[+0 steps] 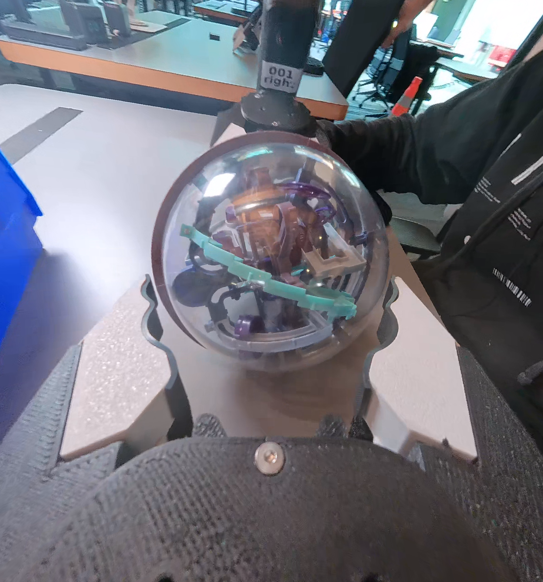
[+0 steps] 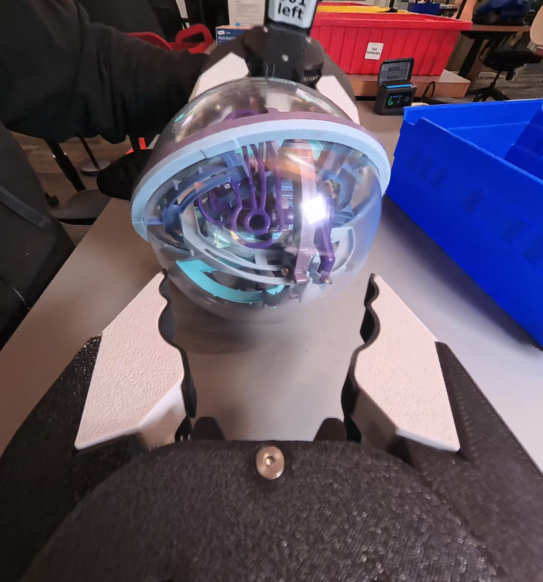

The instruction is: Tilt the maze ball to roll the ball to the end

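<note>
While the maze ball point(image 1: 270, 252) sits between two opposed grippers, each set of jaws stands wide apart and cradles rather than clamps it. At the left gripper point(image 1: 270, 296) both fingertips flank the sphere's lower sides; at the right gripper point(image 2: 267, 293) the far tip stands clear. Pressing from opposite ends probably lets both wrists tilt it together. Below the jaws lies the table point(image 2: 421, 302); a blue bin point(image 2: 484, 204) stands beside them.

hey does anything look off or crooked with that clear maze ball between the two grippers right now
Nothing looks damaged or spilled. The maze ball is tipped: its coloured seam ring runs slanted rather than level, which fits tilting it. It sits between both grippers above the table.
</note>
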A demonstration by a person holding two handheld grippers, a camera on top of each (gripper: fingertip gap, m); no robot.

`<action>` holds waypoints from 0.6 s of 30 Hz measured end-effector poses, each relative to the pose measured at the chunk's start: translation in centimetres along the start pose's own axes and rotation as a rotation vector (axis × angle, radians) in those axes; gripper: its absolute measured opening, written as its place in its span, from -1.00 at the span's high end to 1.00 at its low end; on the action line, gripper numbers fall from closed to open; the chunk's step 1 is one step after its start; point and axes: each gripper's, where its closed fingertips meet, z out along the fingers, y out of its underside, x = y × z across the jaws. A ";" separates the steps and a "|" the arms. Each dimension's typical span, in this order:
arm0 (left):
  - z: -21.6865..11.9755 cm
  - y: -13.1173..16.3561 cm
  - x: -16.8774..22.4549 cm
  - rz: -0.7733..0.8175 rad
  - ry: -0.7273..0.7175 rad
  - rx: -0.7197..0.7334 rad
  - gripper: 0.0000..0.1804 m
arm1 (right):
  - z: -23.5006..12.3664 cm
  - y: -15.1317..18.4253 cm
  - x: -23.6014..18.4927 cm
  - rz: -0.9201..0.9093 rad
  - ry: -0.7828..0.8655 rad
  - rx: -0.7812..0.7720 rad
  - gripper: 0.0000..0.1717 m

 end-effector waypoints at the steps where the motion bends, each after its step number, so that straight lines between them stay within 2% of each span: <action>1: -0.3 -0.4 -0.1 -0.007 -0.031 0.003 -0.53 | 0.0 0.0 0.0 -0.001 0.002 -0.002 -0.37; 7: -1.6 -0.9 0.6 0.004 -0.194 -0.008 -0.42 | 0.0 -0.6 -0.3 -0.023 0.033 0.006 -0.29; 11: -1.3 -0.8 1.0 -0.042 -0.264 -0.018 -0.43 | 0.1 -0.9 -0.6 -0.044 0.048 0.008 -0.25; 18: 0.1 0.1 1.3 0.001 -0.259 -0.070 -0.51 | 0.1 -1.3 -1.3 -0.060 0.088 0.024 -0.22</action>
